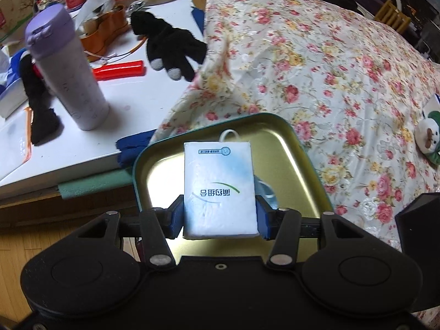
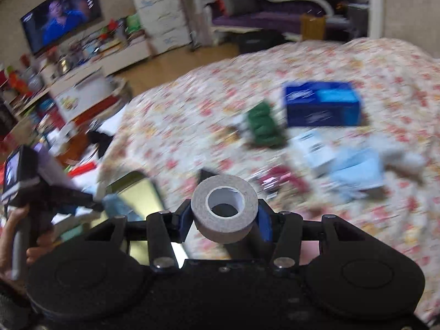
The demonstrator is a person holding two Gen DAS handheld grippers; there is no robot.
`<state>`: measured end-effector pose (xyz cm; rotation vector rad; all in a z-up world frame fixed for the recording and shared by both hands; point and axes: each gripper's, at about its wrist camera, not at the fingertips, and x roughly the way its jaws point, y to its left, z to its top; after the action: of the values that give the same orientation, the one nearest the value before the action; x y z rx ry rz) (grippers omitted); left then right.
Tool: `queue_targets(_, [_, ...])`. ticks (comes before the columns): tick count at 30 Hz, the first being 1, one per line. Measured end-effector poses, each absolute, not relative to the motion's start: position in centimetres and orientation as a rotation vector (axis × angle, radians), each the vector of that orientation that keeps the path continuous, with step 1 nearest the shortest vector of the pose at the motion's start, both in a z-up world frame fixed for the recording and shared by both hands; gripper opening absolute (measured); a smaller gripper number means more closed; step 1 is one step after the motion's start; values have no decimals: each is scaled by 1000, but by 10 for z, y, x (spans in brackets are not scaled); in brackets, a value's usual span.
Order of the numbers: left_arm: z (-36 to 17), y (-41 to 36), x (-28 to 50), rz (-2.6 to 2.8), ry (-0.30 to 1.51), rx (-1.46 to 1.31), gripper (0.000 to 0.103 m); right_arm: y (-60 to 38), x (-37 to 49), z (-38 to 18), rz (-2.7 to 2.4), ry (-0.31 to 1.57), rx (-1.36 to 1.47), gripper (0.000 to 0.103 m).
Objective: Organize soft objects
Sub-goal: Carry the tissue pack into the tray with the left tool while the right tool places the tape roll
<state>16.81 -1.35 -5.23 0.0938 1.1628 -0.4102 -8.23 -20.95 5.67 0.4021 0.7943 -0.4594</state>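
In the left wrist view my left gripper is shut on a white and pale blue tissue pack, its blue pads pressing on both sides. The pack hangs over an open green tin tray with a gold inside, lying at the edge of the floral bedspread. In the right wrist view my right gripper is shut on a grey roll of tape, held above the bed. That blurred view also shows the tin tray at the left and a hand holding the other gripper.
A white table left of the bed carries a purple bottle, a black glove and a red bar. A small plush toy lies on the bed. A blue box, a green plush and light blue packs lie farther on.
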Motion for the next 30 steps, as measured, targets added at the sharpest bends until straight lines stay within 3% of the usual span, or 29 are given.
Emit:
queue_targets(10, [-46,1,170,-388,1140,71,50,-152,-38,16,-366,960,350,48])
queue_targets(22, [-49,-37,125,-761,1193,239,50,-155,-31,-13,-403,1054,331,48])
queue_targets(30, [-62,-46,121,-704,1191,355,50,-145,-13,-29,-346,1101,327,48])
